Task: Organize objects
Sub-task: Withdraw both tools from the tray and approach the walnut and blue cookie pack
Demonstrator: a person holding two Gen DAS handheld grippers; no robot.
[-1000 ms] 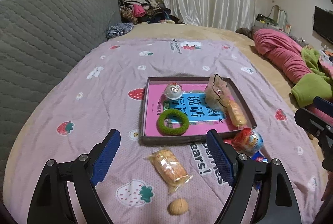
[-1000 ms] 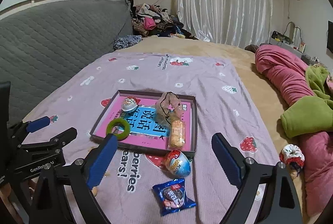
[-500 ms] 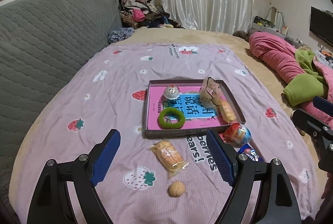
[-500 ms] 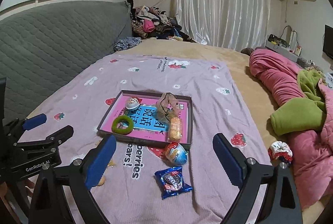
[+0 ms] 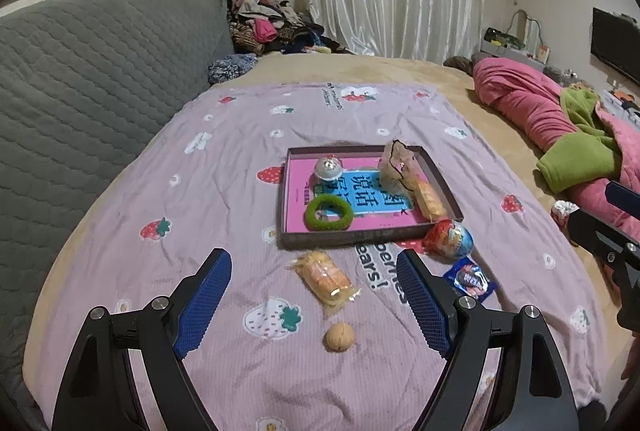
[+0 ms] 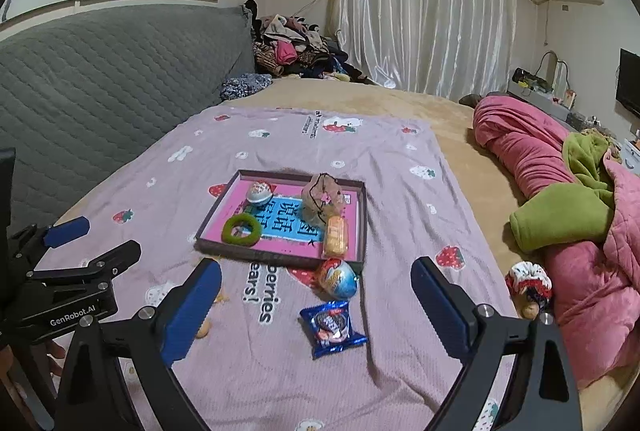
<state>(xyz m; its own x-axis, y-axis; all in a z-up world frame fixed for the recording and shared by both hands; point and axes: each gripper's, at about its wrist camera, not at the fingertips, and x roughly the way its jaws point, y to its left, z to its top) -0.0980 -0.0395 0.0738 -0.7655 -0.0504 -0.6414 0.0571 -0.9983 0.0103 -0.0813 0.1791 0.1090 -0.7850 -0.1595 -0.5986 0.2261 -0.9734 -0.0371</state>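
Left claw (image 5: 312, 297) and right claw (image 6: 316, 305) hung wide open, empty, above bed. Tray (image 5: 440, 183) half filled; wrapped cake (image 5: 326, 277), walnut (image 5: 339, 337), egg (image 6: 337, 278), cookie packet (image 6: 332, 327) lay outside. Step judged: choosing next pick; needs descent, closing.

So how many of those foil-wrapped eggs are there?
2. One silver egg sits in the tray at its far left; a red-blue egg lies on the blanket by the tray's near right corner.
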